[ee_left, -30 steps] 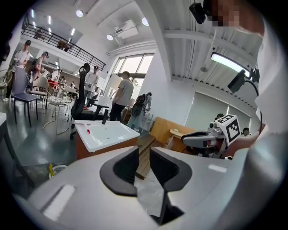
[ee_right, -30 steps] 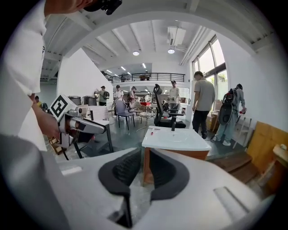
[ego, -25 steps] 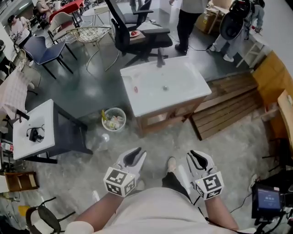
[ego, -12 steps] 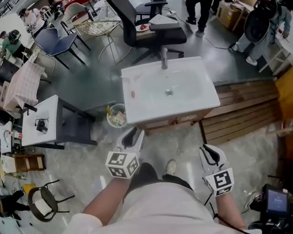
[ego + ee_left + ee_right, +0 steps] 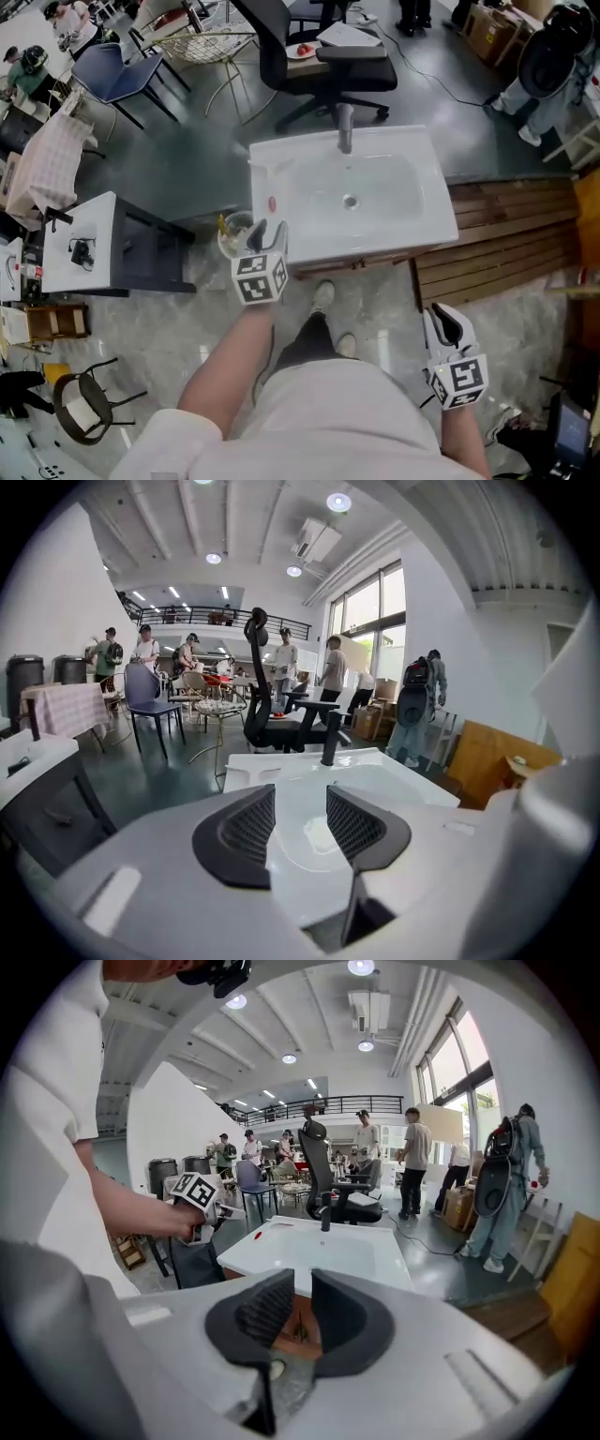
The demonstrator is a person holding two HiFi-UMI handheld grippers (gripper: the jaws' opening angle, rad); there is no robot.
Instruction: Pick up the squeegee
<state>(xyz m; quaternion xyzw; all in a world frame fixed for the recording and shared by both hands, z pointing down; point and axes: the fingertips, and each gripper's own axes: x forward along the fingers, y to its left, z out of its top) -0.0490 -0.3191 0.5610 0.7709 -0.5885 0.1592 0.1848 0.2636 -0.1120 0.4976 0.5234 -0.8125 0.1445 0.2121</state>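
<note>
A: What sits farthest left on the floor?

B: A small white square side table with a black cable-like item on it. Next comes a round waste bin, close against the left side of the white rectangular ceramic sink.

A: And the person's left gripper?

B: It reaches out over that bin, with its tips at the sink's left edge. In the left gripper view its dark ribbed pads are spreading apart. Nothing is between them, and only the white basin shows through the gap.

A: Where is the squeegee?

B: The only likely thing is a small red object lying on the sink's flat surface at its left edge, just beyond the left gripper's tips. It is too small to tell what it is. The right gripper view also shows it on that edge.

A: What else is on the sink?

B: A dark upright tap at the middle of the back edge.

A: And the right gripper?

B: It is low by the person's right side, well short of the sink's front edge. Its jaws stand a narrow slit apart and grip nothing, with the brown cabinet front showing between them.

A: And farthest right?

B: A slatted brown wooden pallet on the floor beside the sink's right edge.
</note>
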